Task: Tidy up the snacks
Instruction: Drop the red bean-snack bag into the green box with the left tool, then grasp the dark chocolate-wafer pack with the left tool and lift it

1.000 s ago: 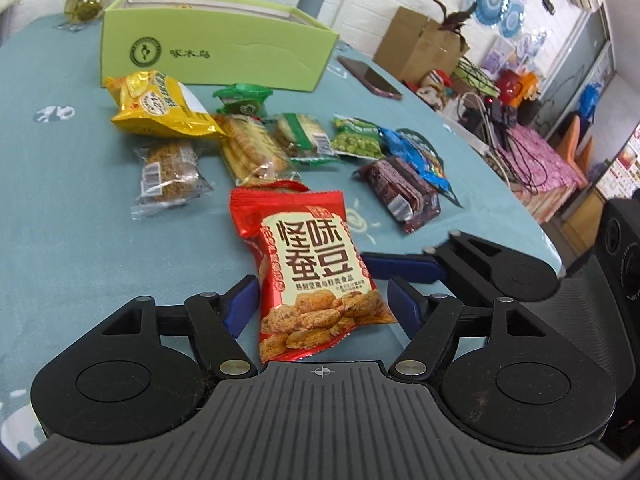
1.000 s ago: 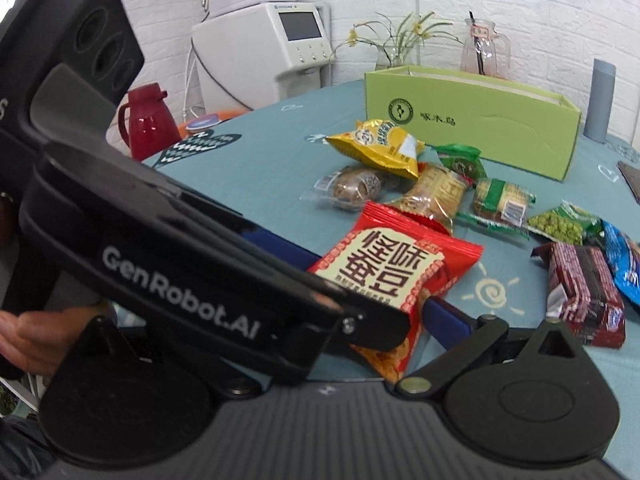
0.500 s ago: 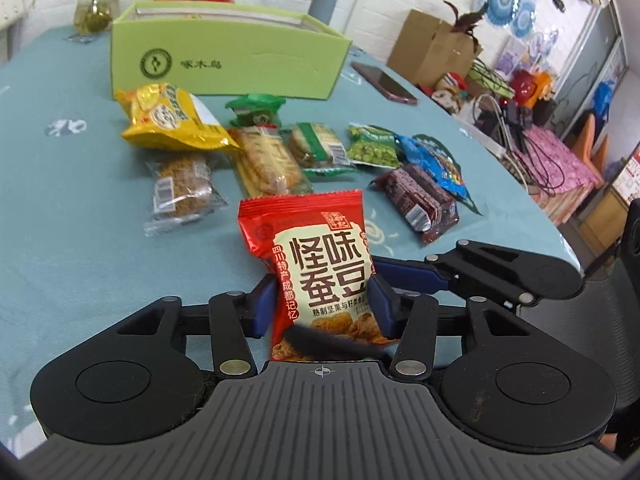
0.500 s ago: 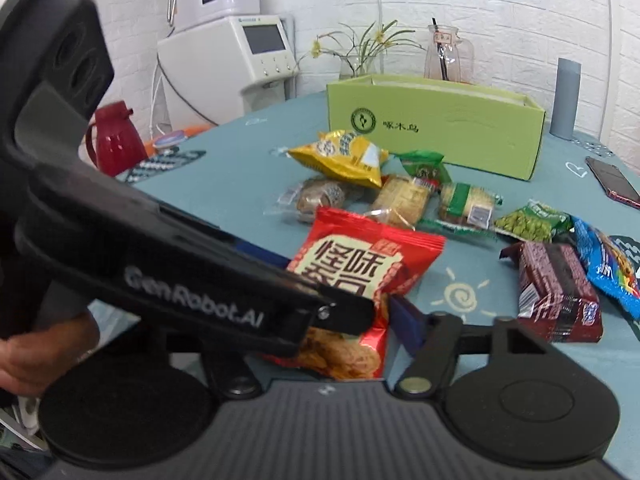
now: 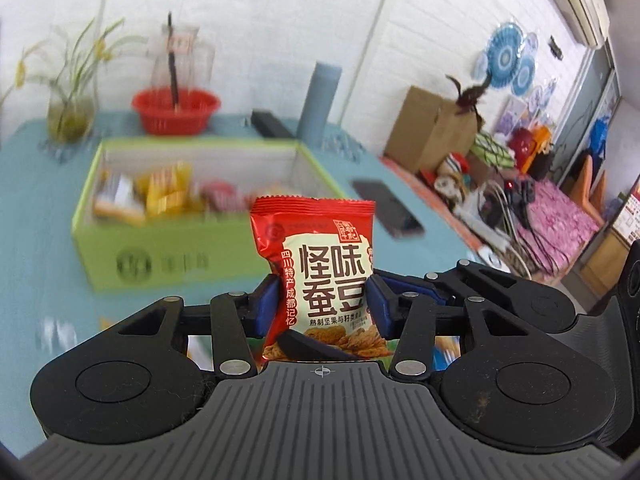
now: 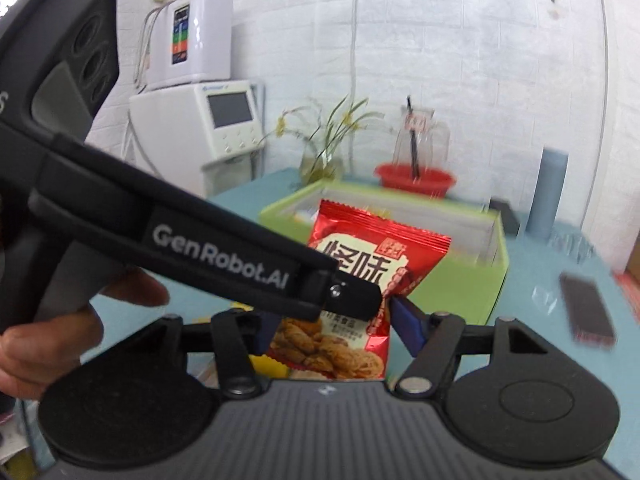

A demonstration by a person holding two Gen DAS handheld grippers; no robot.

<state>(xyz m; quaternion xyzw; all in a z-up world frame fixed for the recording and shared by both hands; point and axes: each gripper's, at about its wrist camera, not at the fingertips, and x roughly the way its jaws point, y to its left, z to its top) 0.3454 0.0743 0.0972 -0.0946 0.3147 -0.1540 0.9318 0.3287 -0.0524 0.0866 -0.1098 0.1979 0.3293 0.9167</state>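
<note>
Squeezing a red snack bag [image 5: 320, 264] from both sides with the blue pads of the left gripper [image 5: 320, 304], closed in tight on it. Held up in the air, upright, in front of the green box [image 5: 180, 264] and a bit lower than its rim. Blurry there, but looks like more snacks [image 5: 160, 196] inside the box.

Opening up now on the right gripper [image 6: 332, 328], with the same bag between its fingers. Looks just off the bag at the one blue pad [image 6: 406, 324] in sight. Can't see the other pad: hidden behind the long black arm of the left gripper, which also covers the bag's left corner. Gripped near the bottom left by a hand [image 6: 52, 340].

Behind the box on the blue table [image 5: 32, 240]: a red basket [image 5: 176, 110], a glass jug [image 5: 182, 56], a vase of plants [image 5: 68, 116] and a tall grey-blue tube [image 5: 320, 100]. To the right of the box, a dark phone [image 5: 388, 208] lying flat. Off past the table, a white machine [image 6: 200, 128] by the wall.
</note>
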